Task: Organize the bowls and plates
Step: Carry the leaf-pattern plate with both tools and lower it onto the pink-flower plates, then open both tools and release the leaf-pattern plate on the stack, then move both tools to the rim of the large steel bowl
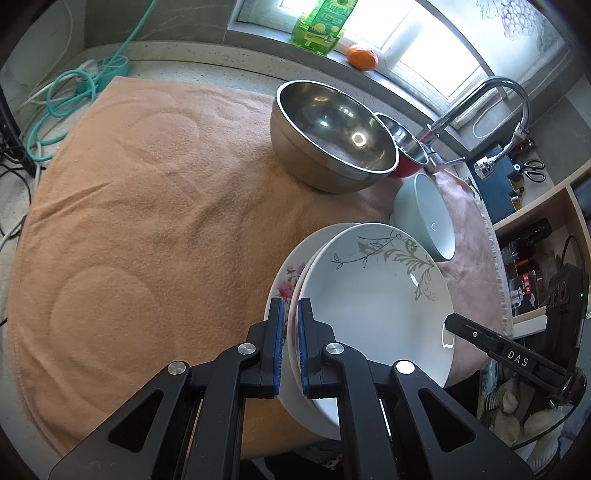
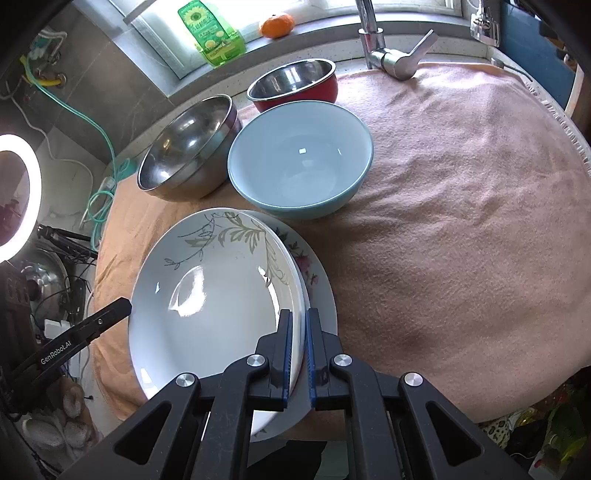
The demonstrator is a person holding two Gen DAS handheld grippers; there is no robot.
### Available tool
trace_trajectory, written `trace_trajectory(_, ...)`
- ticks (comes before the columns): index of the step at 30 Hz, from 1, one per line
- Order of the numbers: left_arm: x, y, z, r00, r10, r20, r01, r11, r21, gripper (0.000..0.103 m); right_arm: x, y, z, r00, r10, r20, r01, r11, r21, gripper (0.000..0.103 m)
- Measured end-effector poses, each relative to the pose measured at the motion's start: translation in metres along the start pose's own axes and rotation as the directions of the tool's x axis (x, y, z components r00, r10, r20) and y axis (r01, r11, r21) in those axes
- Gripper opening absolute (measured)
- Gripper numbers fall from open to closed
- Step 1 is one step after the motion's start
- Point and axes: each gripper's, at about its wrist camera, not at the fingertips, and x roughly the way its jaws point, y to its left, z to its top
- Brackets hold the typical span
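A white plate with a grey leaf pattern (image 1: 373, 295) (image 2: 218, 295) lies on a plate with pink flowers (image 1: 286, 284) (image 2: 314, 273). My left gripper (image 1: 290, 317) is shut on the left rim of the leaf plate. My right gripper (image 2: 299, 325) is shut on its right rim. Behind the plates stand a light blue bowl (image 2: 299, 158) (image 1: 424, 218), a large steel bowl (image 1: 332, 133) (image 2: 188, 147) and a red bowl with a steel inside (image 2: 295, 83) (image 1: 404, 147).
An orange towel (image 1: 147, 206) and a pink towel (image 2: 461, 206) cover the counter. A tap (image 2: 384, 48) stands at the back. A green bottle (image 2: 214, 33) and an orange fruit (image 2: 276, 25) sit on the windowsill. Cables (image 1: 74, 96) lie at the far left.
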Motion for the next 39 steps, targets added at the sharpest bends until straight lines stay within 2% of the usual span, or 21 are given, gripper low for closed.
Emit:
trace_trajectory(8, -0.011, 0.006, 0.009, 1.000, -0.012, 0.025, 0.013, 1.000, -0.011, 0.005, -0.013, 0.001, 0.004, 1.000, 0.021, 0.022, -0.021, 1.000, 0.018, 0.008)
trace_trajectory(16, -0.019, 0.016, 0.024, 0.999, -0.015, 0.047, 0.016, 1.000, -0.019, 0.005, -0.028, 0.020, 0.015, 0.996, 0.051, 0.070, -0.050, 0.999, -0.014, 0.008)
trace_trajectory(26, -0.025, 0.027, 0.051, 0.997, -0.007, 0.080, 0.007, 1.000, 0.006, 0.007, -0.027, 0.043, 0.037, 0.992, 0.082, 0.099, -0.080, 0.996, -0.026, 0.008)
trace_trajectory(29, -0.025, 0.028, 0.062, 0.996, -0.008, 0.089, 0.006, 1.000, 0.017, 0.007, -0.027, 0.049, 0.046, 0.989, 0.096, 0.110, -0.093, 0.995, -0.030, 0.013)
trace_trajectory(31, -0.024, 0.028, 0.068, 0.996, -0.012, 0.093, 0.010, 1.000, 0.021, 0.011, -0.026, 0.052, 0.052, 0.989, 0.087, 0.121, -0.084, 0.996, -0.032, 0.013)
trace_trajectory(39, -0.016, 0.025, 0.092, 0.994, -0.031, 0.102, 0.025, 0.998, 0.060, 0.011, -0.016, 0.058, 0.074, 0.987, 0.084, 0.137, -0.086, 0.996, 0.004, 0.014)
